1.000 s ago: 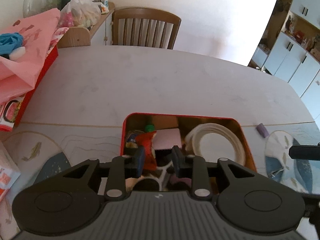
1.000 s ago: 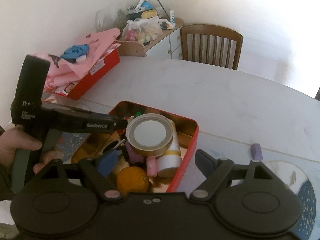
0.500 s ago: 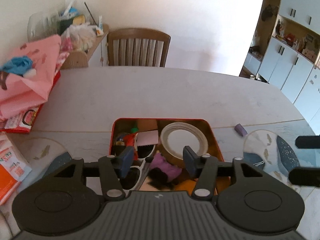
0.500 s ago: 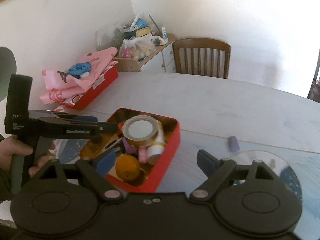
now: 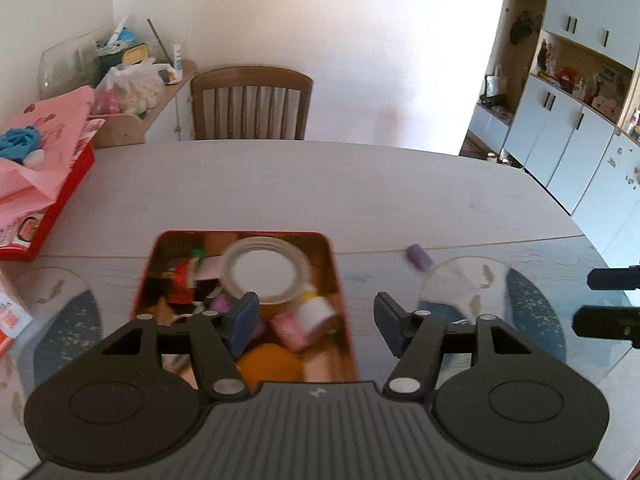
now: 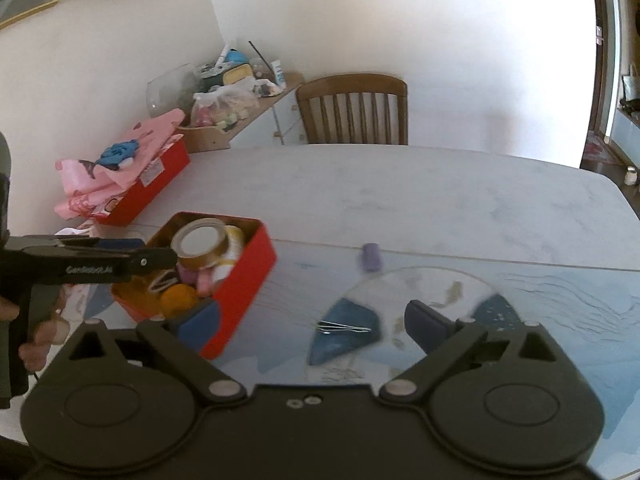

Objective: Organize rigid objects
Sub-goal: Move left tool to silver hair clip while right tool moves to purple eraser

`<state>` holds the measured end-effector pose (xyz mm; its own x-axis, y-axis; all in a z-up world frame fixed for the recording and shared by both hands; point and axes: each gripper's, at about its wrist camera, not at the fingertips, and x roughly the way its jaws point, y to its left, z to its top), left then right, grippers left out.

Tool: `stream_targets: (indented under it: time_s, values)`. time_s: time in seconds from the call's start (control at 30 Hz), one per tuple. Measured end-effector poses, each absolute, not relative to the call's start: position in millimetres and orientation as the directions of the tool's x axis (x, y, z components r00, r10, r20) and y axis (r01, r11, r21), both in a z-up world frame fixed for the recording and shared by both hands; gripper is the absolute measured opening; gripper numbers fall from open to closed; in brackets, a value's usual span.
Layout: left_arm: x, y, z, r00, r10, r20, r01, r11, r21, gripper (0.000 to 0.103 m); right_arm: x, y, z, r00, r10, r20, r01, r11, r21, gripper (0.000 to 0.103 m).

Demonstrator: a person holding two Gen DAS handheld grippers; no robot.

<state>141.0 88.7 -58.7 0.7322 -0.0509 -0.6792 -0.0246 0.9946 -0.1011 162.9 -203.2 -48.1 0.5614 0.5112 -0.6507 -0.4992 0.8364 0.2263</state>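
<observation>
- The red tin (image 6: 240,284) sits toward the near left part of the table (image 6: 400,192), crowded with rigid odds and ends: a tape roll (image 6: 200,242) on top, an orange ball (image 6: 180,298), a white bottle (image 5: 318,310) and pink pieces.
- A purple cylinder (image 6: 371,258) lies loose on the table, well apart from the tin on its right side; a thin metal clip (image 6: 344,327) lies nearer the front edge, on the placemat (image 6: 520,320).
- The left gripper (image 5: 316,316) hangs over the tin's near right corner, fingers spread, holding nothing.
- The right gripper (image 6: 312,324) hovers above the clip, fingers spread wide and empty.
- Judged step: between picks, most items binned, two strays left out.
- Next move probably calls for the right gripper to drop onto the clip or reach forward to the cylinder, pinch it, then carry it over the tin's wall. The flat clip looks hard to pinch off the mat.
</observation>
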Motion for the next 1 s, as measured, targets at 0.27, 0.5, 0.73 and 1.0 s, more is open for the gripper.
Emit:
stream_targets:
  time_s: [0.27, 0.5, 0.73, 1.0]
  values:
    - [145, 34, -65, 0.745, -0.054, -0.665, -0.006, 0.996, -0.087, 0.081, 183, -233, -55, 0.550, 0.512, -0.660, -0.511, 0.831, 0.220, 0.102]
    - [158, -4, -82, 0.726, -0.055, -0.686, -0.018, 0.995, -0.099, 0.083, 218, -251, -66, 0.538, 0.503, -0.676, -0.493, 0.838, 0.232, 0.102]
    - [171, -40, -105, 0.697, -0.041, -0.716, -0.033, 0.996, -0.089, 0.083, 254, -256, -81, 0.518, 0.494, -0.698, -0.485, 0.842, 0.236, 0.102]
    - [188, -63, -129, 0.672, 0.008, -0.740, -0.081, 0.995, -0.063, 0.083, 286, -230, -101, 0.468, 0.494, -0.733, -0.549, 0.812, 0.196, 0.102]
